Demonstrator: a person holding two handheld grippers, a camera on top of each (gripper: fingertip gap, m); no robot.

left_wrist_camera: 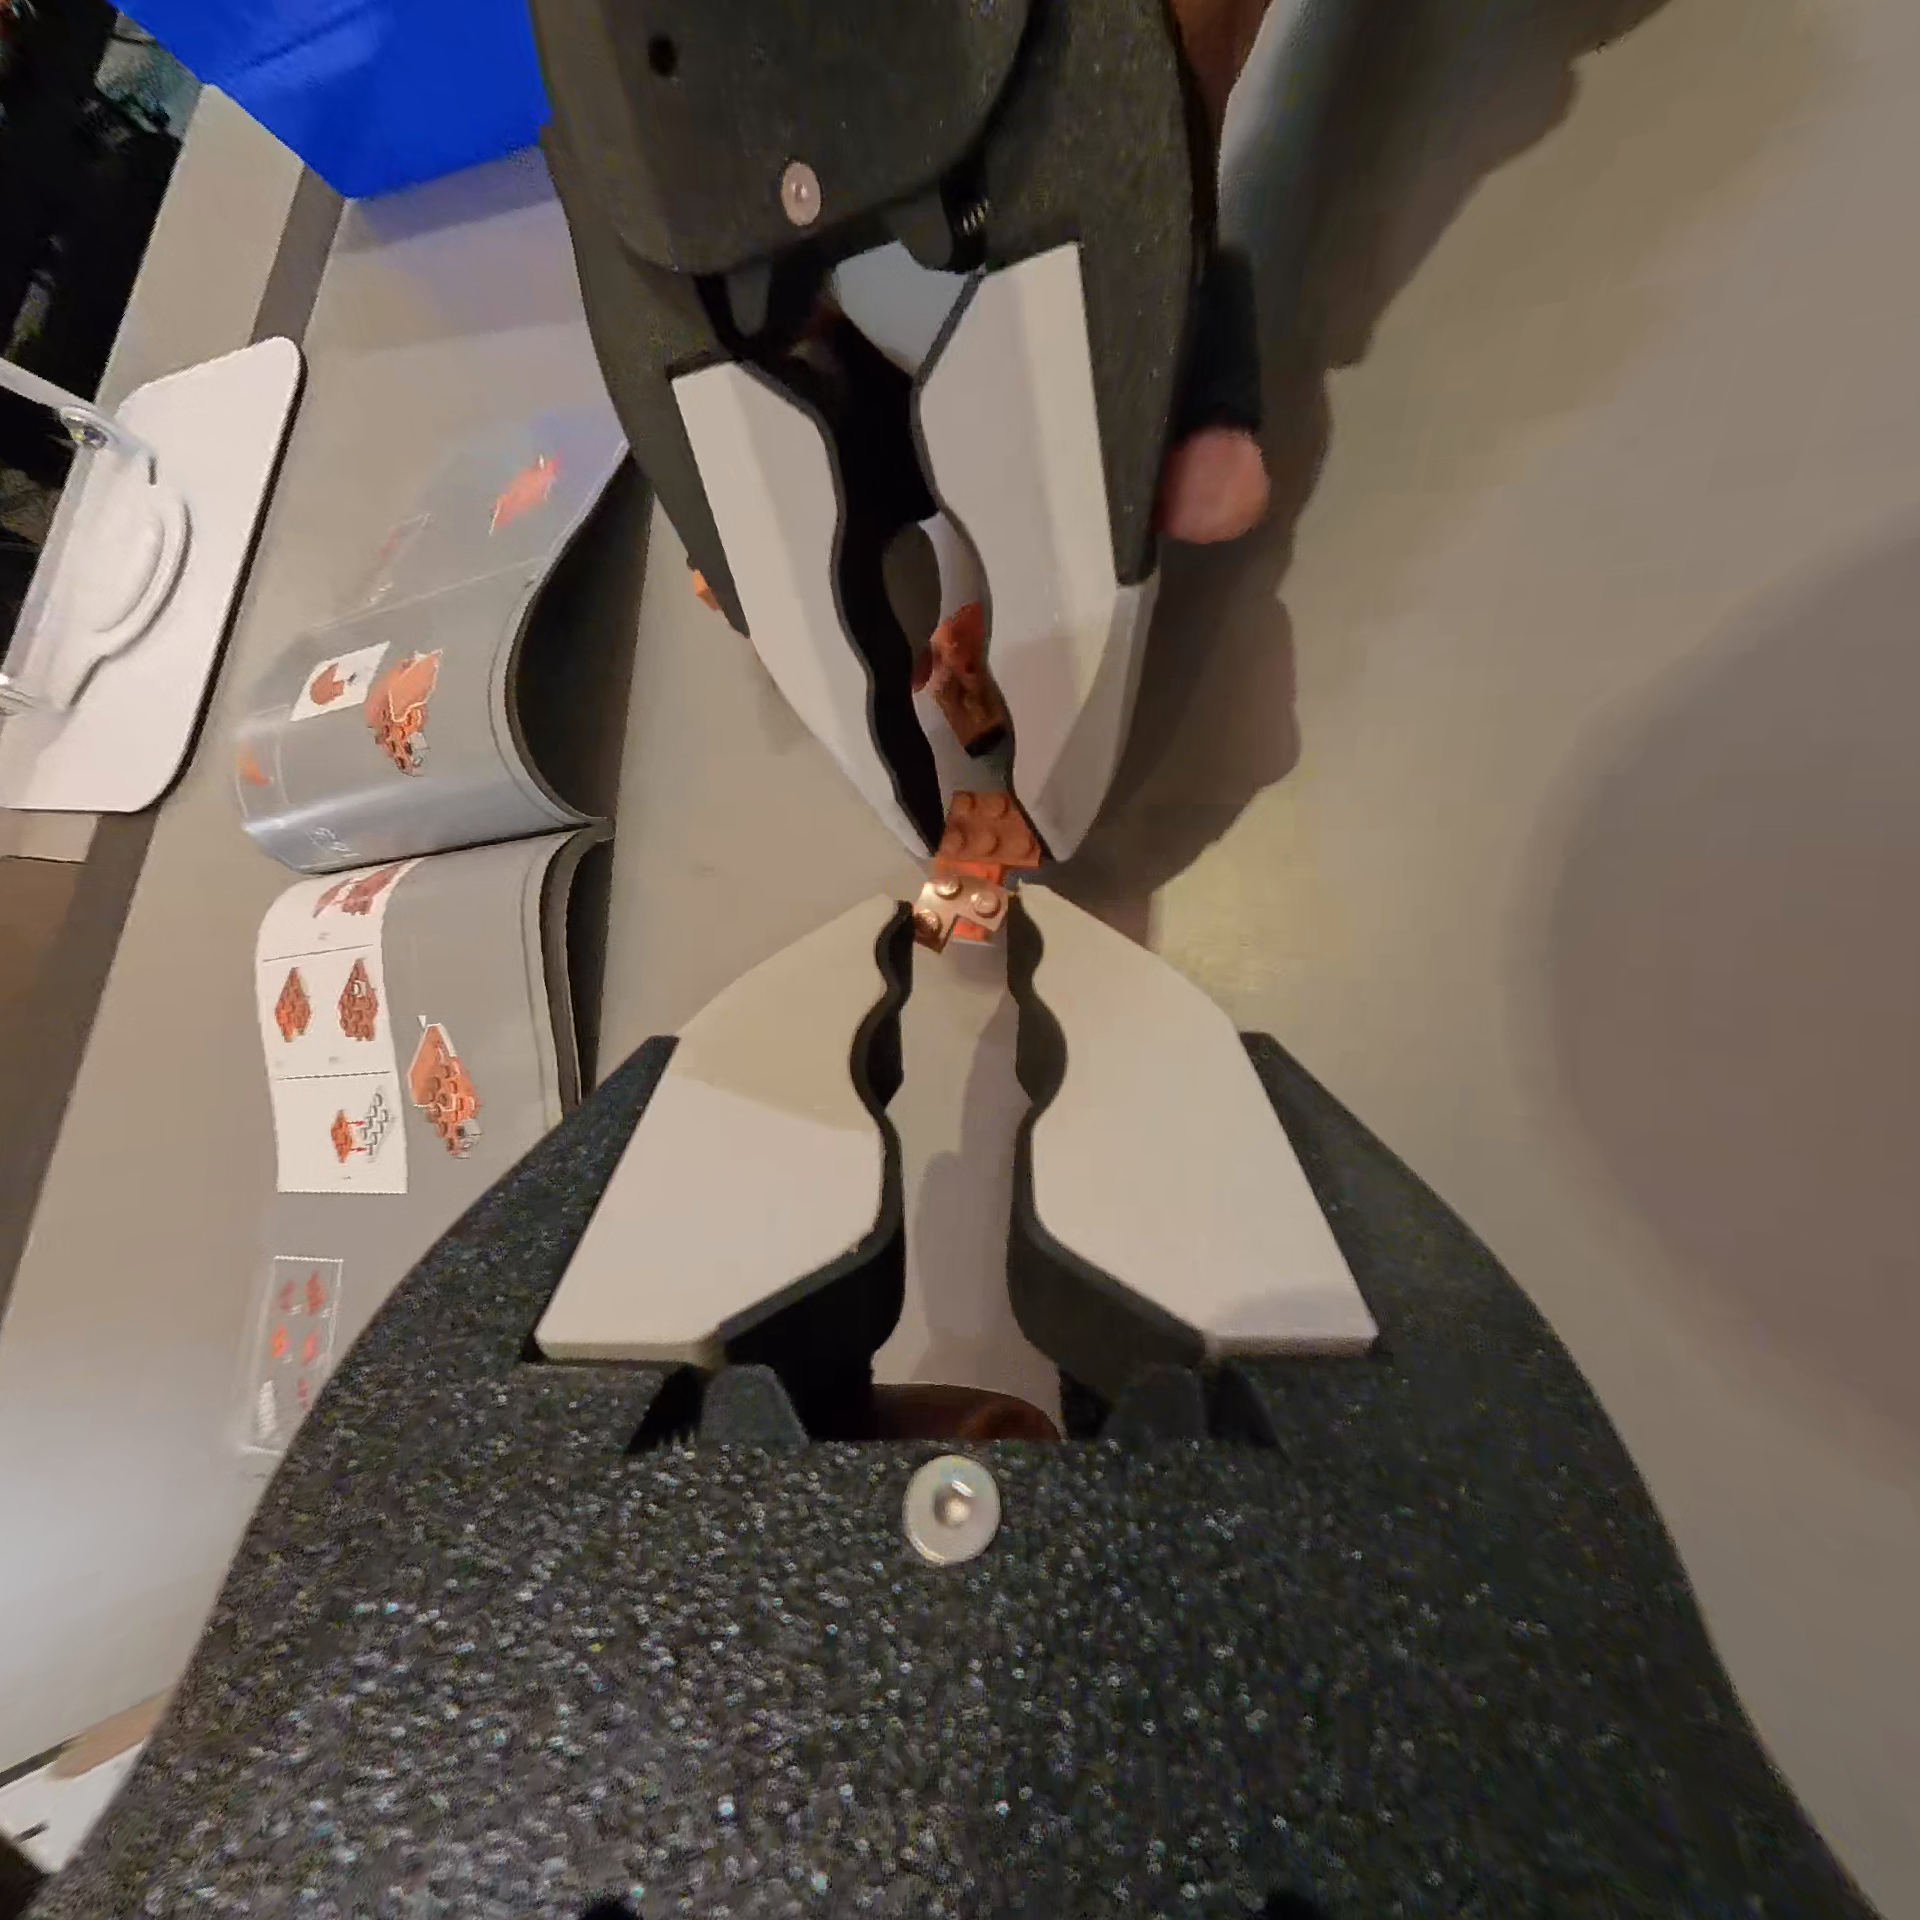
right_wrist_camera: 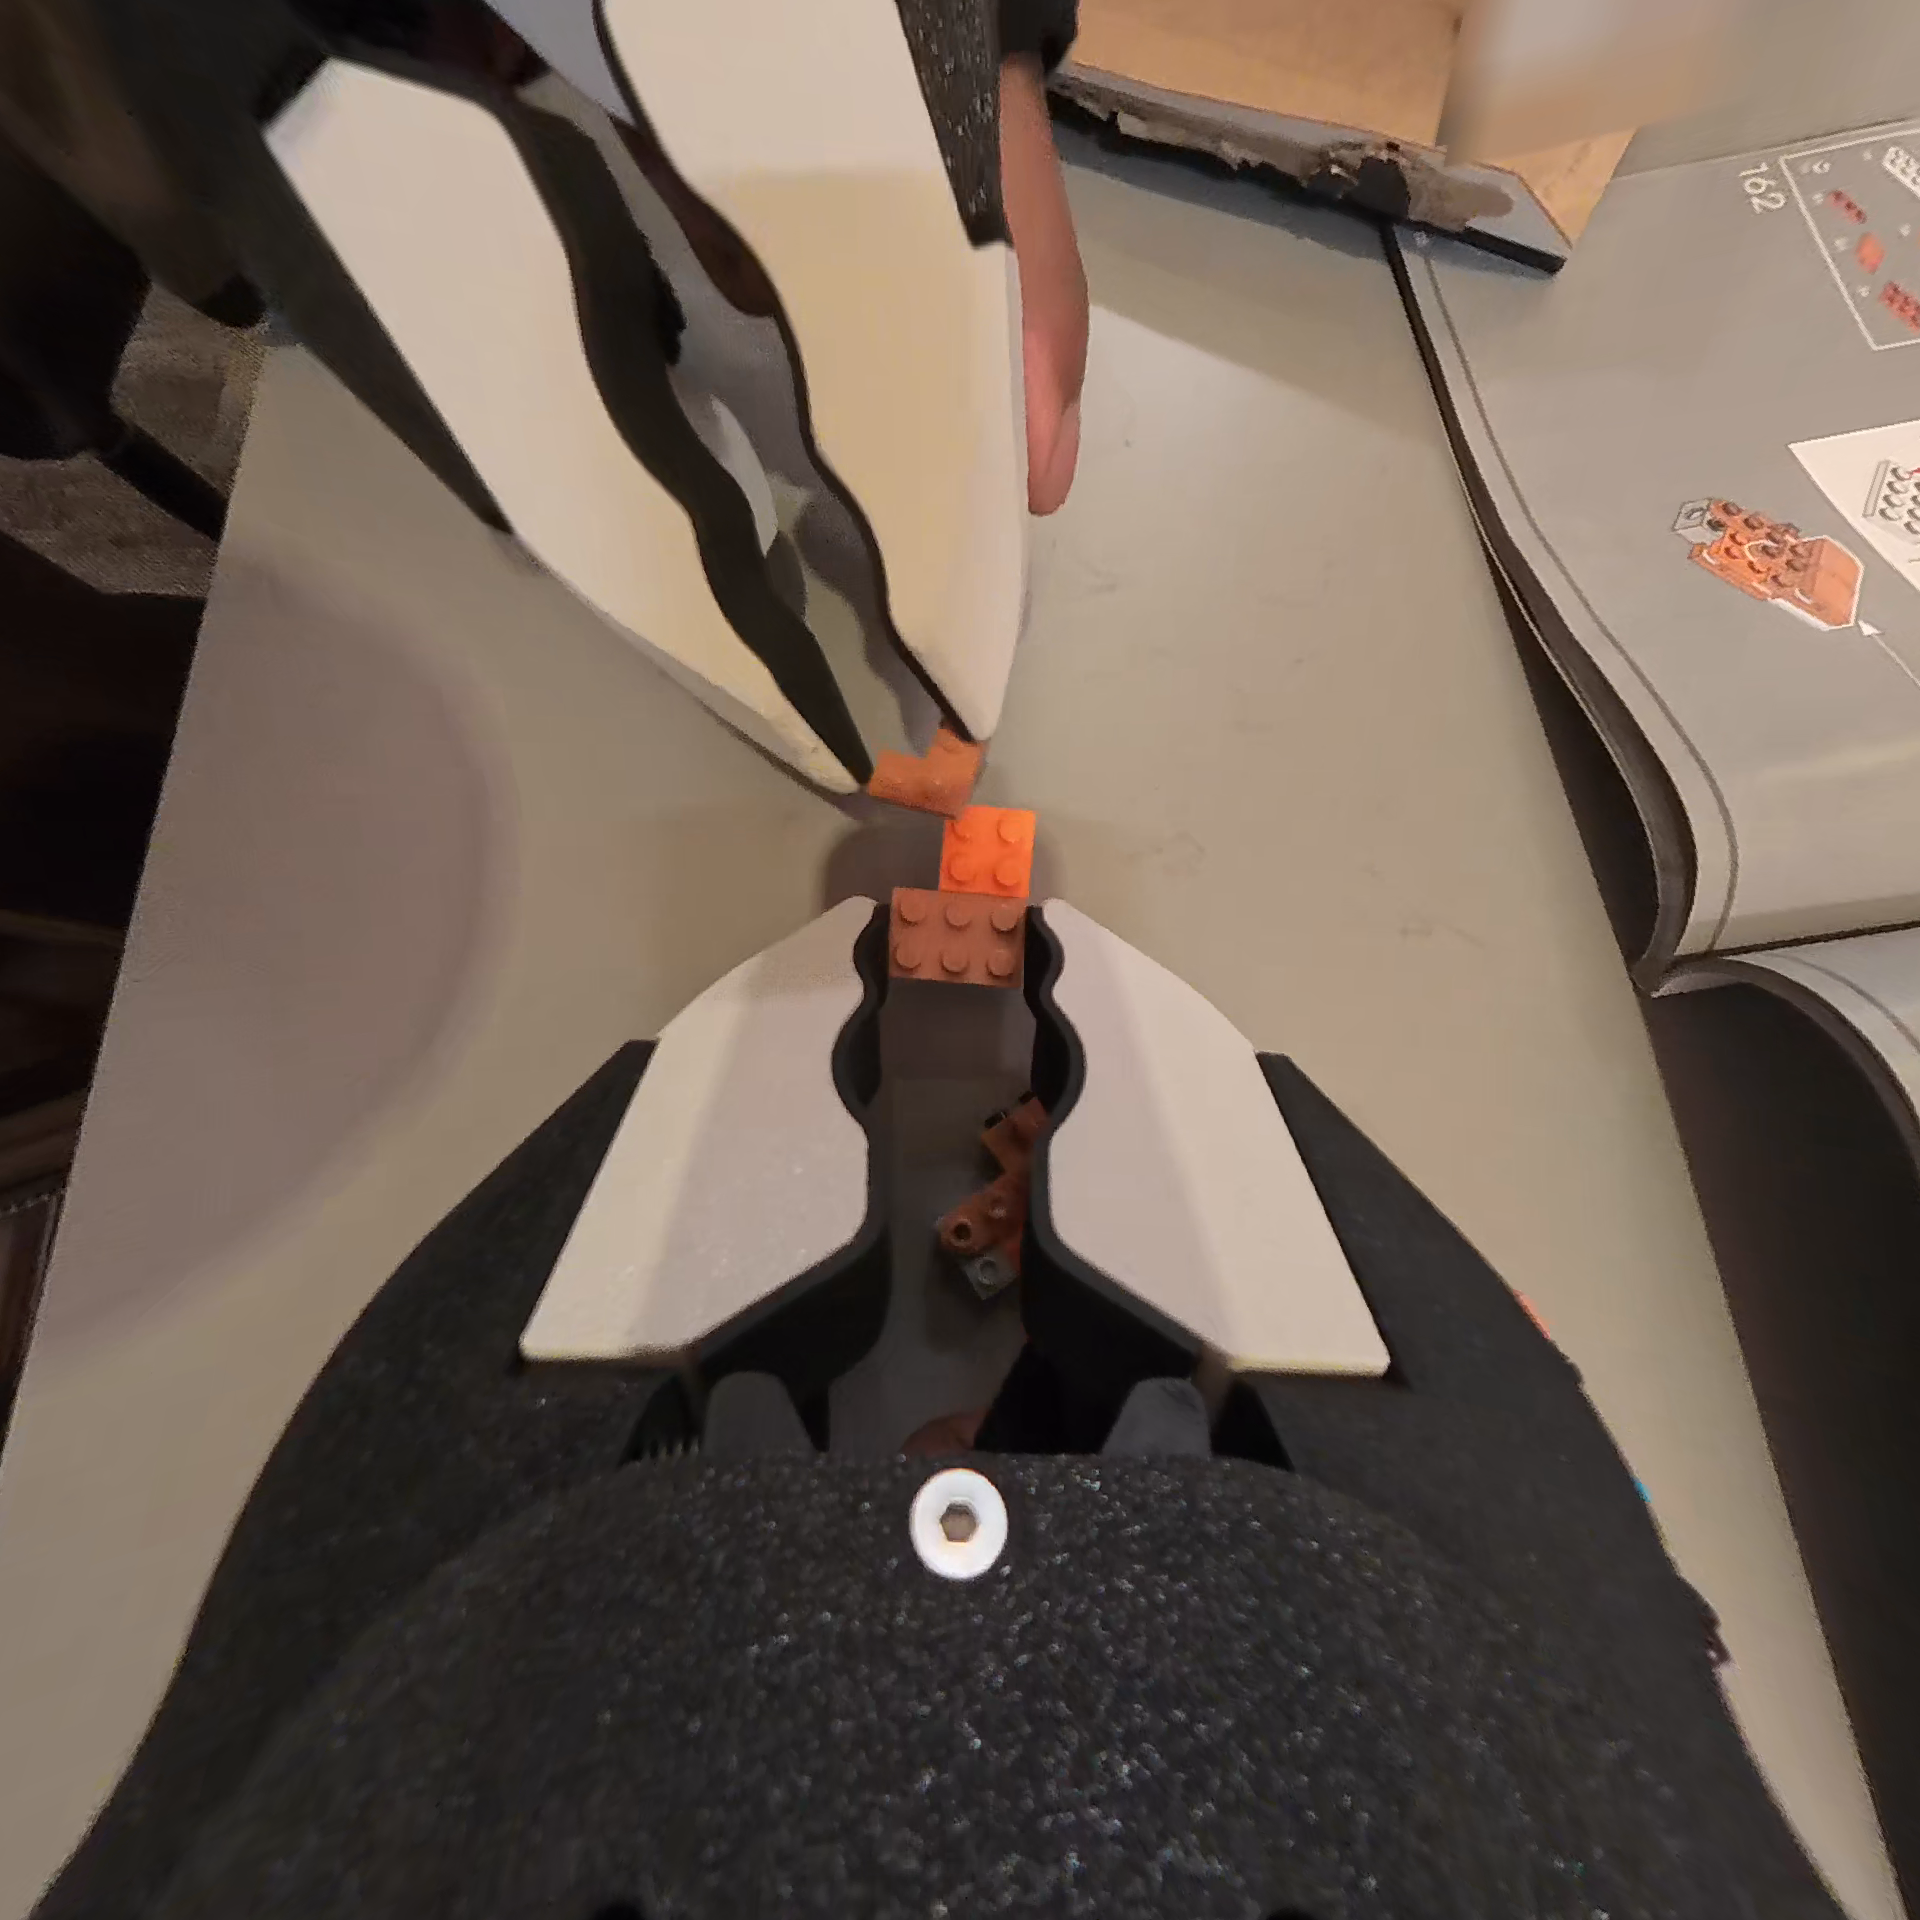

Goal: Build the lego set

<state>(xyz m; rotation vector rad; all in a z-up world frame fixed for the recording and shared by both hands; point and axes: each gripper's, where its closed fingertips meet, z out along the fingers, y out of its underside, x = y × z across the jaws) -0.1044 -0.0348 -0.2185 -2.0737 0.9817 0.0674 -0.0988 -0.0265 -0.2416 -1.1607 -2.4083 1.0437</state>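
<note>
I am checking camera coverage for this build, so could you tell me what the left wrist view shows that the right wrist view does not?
Only the left wrist view shows the blue bin, the white mat and the clear stand at the table's far left.

Only the right wrist view shows the damaged table edge and loose brown pieces between its own fingers.

Both show the left gripper shut on the corner plate, the right gripper shut on the brown-and-orange plate assembly, and the open instruction booklet on the grey table.
</note>
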